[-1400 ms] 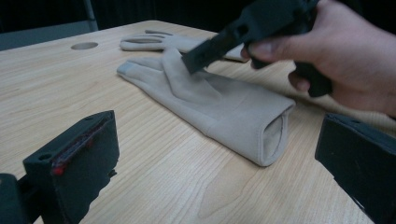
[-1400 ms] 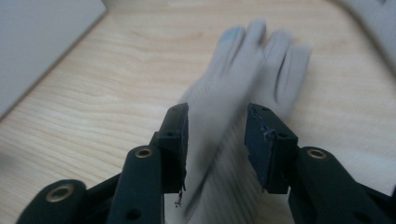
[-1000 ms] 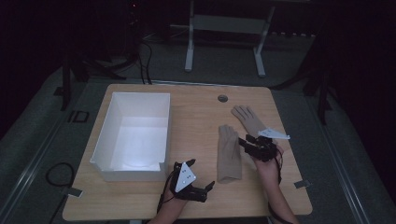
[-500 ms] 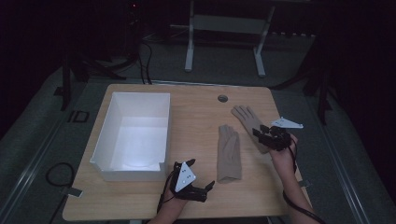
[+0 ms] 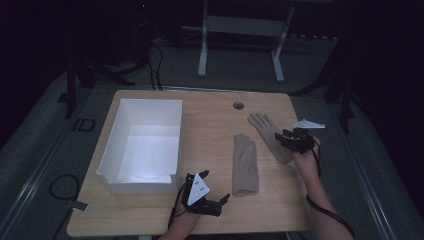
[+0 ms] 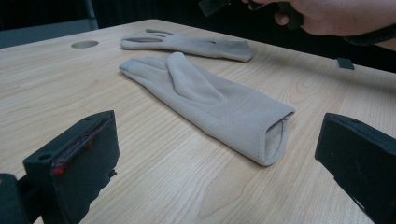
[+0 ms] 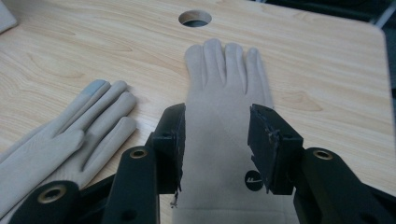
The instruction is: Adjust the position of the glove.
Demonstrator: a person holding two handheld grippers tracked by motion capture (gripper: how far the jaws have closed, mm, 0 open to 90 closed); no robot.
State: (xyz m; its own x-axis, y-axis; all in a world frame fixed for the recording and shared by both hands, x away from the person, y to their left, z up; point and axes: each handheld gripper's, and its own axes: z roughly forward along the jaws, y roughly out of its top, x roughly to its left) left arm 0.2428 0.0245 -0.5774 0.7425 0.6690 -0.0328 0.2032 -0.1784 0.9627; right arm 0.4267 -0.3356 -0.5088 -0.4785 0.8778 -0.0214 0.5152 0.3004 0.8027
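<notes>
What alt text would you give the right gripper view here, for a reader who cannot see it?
The right hand-held gripper hangs with its two black jaws open over the palm of a beige glove lying flat on a wooden table. A second beige glove lies at lower left, and a round hole in the tabletop sits beyond the fingertips.

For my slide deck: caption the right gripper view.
Right gripper, jaws open, poised over a beige glove on the wooden table.
</notes>
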